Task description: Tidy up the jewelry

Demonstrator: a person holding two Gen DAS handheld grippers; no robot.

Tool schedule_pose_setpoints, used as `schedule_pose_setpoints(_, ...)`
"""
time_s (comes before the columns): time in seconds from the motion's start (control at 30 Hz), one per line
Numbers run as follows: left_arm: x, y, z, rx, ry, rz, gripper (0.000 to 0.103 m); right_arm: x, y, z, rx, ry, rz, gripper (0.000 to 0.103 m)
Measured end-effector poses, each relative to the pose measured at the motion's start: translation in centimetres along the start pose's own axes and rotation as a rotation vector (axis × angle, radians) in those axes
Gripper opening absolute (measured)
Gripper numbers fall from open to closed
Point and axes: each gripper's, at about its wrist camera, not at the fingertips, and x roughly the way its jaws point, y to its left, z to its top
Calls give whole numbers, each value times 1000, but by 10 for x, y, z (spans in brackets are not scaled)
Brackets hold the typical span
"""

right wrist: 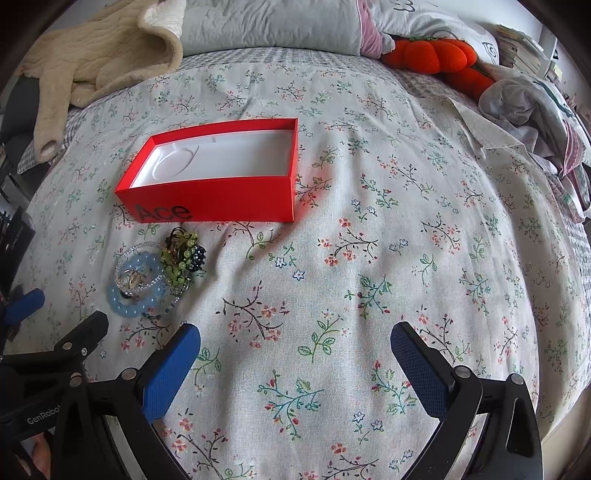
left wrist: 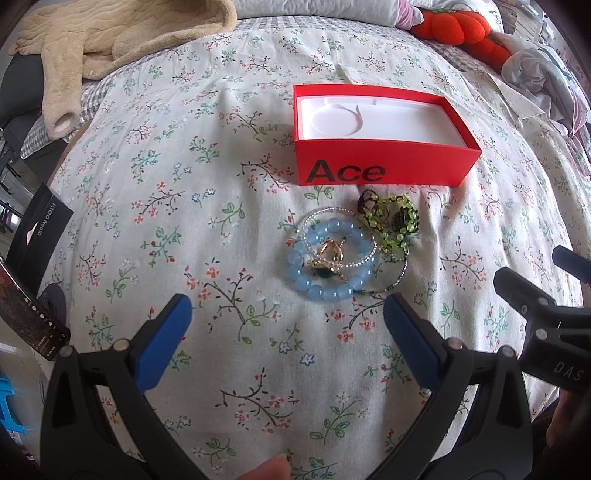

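A red open box (left wrist: 384, 168) marked "Ace", with a white moulded insert, lies on the floral bedspread; nothing is in it. Just in front of it lies a heap of jewelry: a pale blue bead bracelet (left wrist: 306, 284), a clear bead bracelet (left wrist: 325, 214), a gold ring (left wrist: 327, 253) and green bead pieces (left wrist: 391, 218). The right wrist view shows the same box (right wrist: 221, 199) and blue bracelet (right wrist: 122, 306) at its left. My left gripper (left wrist: 288, 310) is open just short of the heap. My right gripper (right wrist: 295, 341) is open over bare bedspread, right of the heap.
A beige fleece garment (left wrist: 110, 37) lies at the back left, an orange plush toy (left wrist: 454, 27) and crumpled clothes (left wrist: 539, 70) at the back right. A black box (left wrist: 40, 236) stands off the bed's left edge. Pillows (right wrist: 273, 26) line the head.
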Motion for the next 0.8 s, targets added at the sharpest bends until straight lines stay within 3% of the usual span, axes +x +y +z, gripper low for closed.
schedule_pose_setpoints(0.6,2,2,1,0,22,-12,103,-1,1,2,4,-3,-8,103)
schedule_pose_setpoints(0.8,8,3,7,48,67,-72,103,-2,-4,11,-6,-2,-42,103)
